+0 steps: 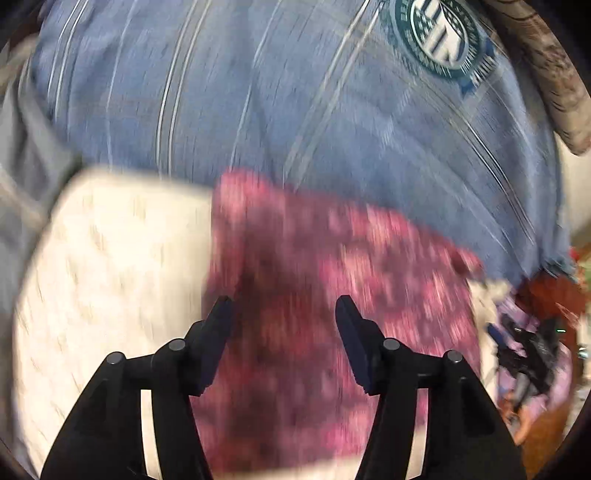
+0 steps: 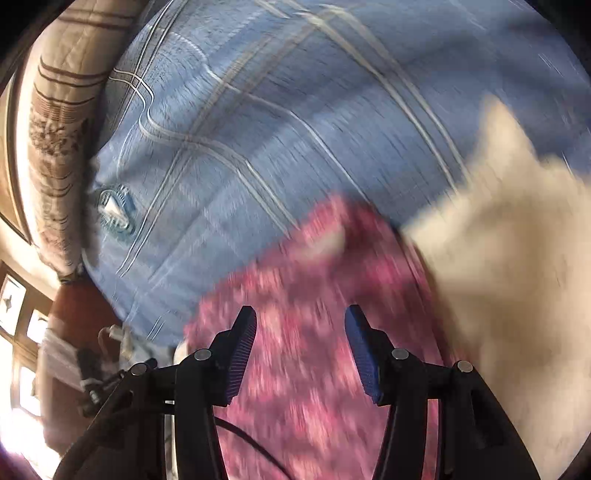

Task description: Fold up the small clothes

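A pink patterned garment (image 1: 332, 295) lies on a blue checked bedsheet (image 1: 258, 92), blurred by motion. In the left wrist view my left gripper (image 1: 284, 306) hangs above it, open, with nothing between its fingers. Beside the garment on the left lies a cream knitted cloth (image 1: 122, 277). In the right wrist view the same pink garment (image 2: 303, 332) spreads below my right gripper (image 2: 301, 315), which is open and empty too. The cream cloth (image 2: 509, 266) sits to its right, touching the pink garment's edge. The other gripper (image 1: 528, 347) shows small at the right edge of the left wrist view.
A brown patterned quilt (image 2: 55, 147) runs along the far side of the bed. The sheet (image 2: 295, 110) carries a round teal emblem (image 1: 439, 33). Beyond the bed's edge are a reddish floor (image 2: 77, 310) and framed furniture (image 2: 14, 314).
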{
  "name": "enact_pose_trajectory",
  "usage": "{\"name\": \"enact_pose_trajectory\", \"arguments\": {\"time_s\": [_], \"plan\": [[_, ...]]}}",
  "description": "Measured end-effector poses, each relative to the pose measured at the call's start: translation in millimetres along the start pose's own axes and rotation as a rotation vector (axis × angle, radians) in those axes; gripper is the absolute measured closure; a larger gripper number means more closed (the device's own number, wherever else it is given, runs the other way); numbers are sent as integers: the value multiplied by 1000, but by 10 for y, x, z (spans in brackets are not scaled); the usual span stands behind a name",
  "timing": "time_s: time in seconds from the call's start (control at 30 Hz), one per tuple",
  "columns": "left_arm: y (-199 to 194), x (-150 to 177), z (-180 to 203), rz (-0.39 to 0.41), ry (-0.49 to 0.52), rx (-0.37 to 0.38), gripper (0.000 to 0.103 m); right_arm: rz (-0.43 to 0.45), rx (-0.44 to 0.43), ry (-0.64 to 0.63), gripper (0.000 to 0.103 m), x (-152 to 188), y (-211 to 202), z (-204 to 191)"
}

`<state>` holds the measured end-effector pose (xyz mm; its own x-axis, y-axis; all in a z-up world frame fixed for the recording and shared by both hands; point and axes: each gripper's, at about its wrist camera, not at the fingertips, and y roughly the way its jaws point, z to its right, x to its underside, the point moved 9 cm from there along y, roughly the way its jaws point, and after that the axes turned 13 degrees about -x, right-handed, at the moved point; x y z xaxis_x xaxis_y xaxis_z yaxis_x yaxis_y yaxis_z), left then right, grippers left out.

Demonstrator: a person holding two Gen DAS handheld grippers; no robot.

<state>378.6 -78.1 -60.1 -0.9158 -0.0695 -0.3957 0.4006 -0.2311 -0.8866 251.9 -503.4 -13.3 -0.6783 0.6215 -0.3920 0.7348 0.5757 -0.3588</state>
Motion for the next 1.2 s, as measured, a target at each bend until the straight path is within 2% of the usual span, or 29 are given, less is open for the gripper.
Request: {"name": "enact_pose_trajectory", "arguments": {"time_s": [0.1,0.17,0.23,0.3,0.37,0.47,0.57,0.7,0.73,0.77,0.8,0.83,0.87,0.97,1.1,1.2], "plan": [[-89,679,-131,-76,-39,92,47,8,-48,53,51,437,-388,111],[-116,1030,-132,-112,-77,146,47,23,-79,80,46,729,-669,161],[-184,1263,-97,-137,-113,196,45,24,-107,120,41,997,-857,208],[-115,1398,-16,-158,-127,202,44,21,-131,165,37,1216,-948,269],[-30,1451,32,-175,-138,194,44,6,-120,208,37,1361,-1036,445],[95,1453,18,-198,-199,183,44,26,-106,271,37,1370,-1067,651],[180,1358,22,-181,-253,184,42,90,-113,267,39,1212,-926,661],[319,1121,101,-133,-269,127,34,133,-123,292,37,1107,-695,654],[367,1063,121,-123,-268,114,34,147,-114,292,38,1085,-626,649],[402,1017,143,-119,-264,101,34,158,-98,288,45,1065,-587,652],[422,982,152,-118,-257,82,48,159,-57,292,51,1068,-514,674],[422,969,159,-113,-242,61,63,154,-37,298,70,1094,-508,702],[411,963,171,-109,-216,53,80,152,-9,306,83,1125,-500,747],[253,979,111,-66,-184,46,86,157,-24,306,89,1174,-569,749],[-155,1018,32,34,-135,-12,100,179,-49,265,94,1226,-782,537],[-462,1061,-72,94,-125,-46,100,197,-79,236,97,1285,-1031,331]]}}
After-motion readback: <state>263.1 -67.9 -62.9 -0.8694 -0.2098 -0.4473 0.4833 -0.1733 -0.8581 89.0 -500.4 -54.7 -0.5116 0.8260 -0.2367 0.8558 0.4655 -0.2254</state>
